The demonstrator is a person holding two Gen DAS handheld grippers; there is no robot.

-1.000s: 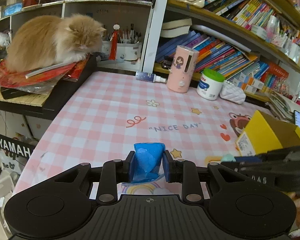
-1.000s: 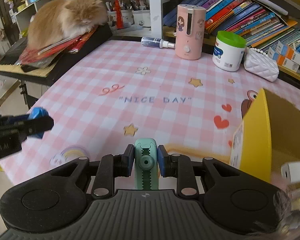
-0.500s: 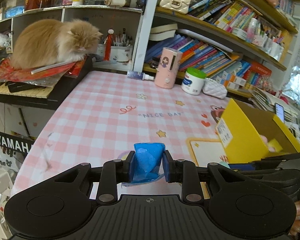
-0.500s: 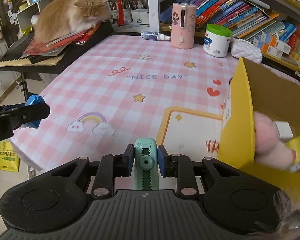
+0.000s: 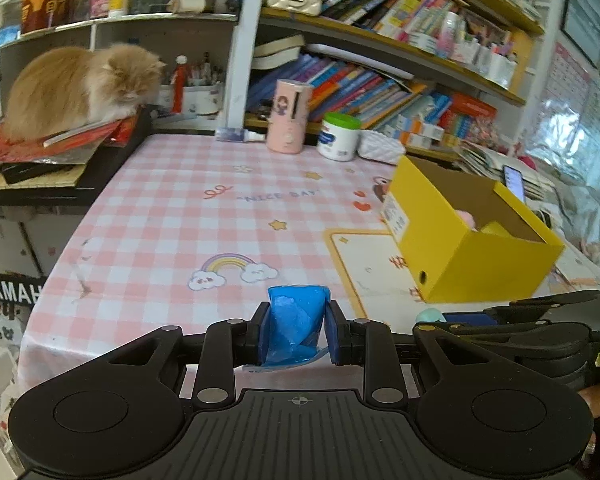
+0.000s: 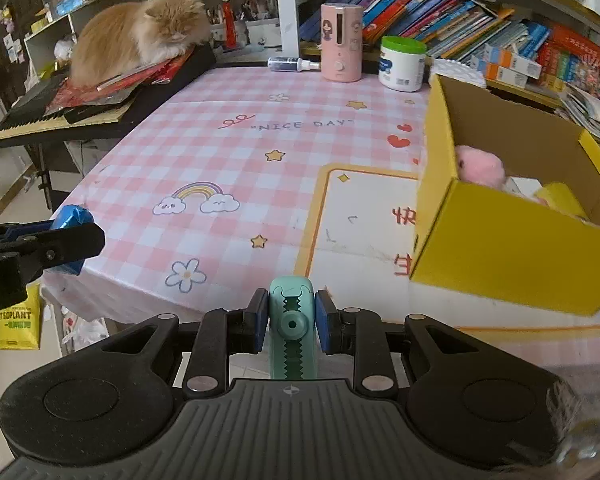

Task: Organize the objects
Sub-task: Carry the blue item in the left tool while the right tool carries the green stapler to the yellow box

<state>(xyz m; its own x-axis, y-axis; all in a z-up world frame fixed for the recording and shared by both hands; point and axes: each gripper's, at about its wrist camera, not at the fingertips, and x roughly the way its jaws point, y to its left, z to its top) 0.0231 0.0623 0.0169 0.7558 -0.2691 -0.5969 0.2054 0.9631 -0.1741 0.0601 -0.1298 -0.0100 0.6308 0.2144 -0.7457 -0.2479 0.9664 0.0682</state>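
Left tool point(image 5: 296, 326) clamps one blue packet point(image 5: 295, 322); right tool point(image 6: 292, 322) clamps one teal clip point(image 6: 292, 320); one yellow box point(image 6: 512, 236).

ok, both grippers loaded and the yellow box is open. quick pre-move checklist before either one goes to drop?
1. Left gripper grasp: fingers shut on the blue crumpled wrapper, held between both pads. ok.
2. Right gripper grasp: fingers shut on the mint green clip, centred. ok.
3. Yellow box open, mouth up: ok.
4. Room inside the box: a pink plush and a yellow item are already in it; space left near the front wall cannot tell.
5. Path from the right gripper to the box: nothing between them on the tablecloth. ok.
6. Cat on the keyboard, off the table: ok.
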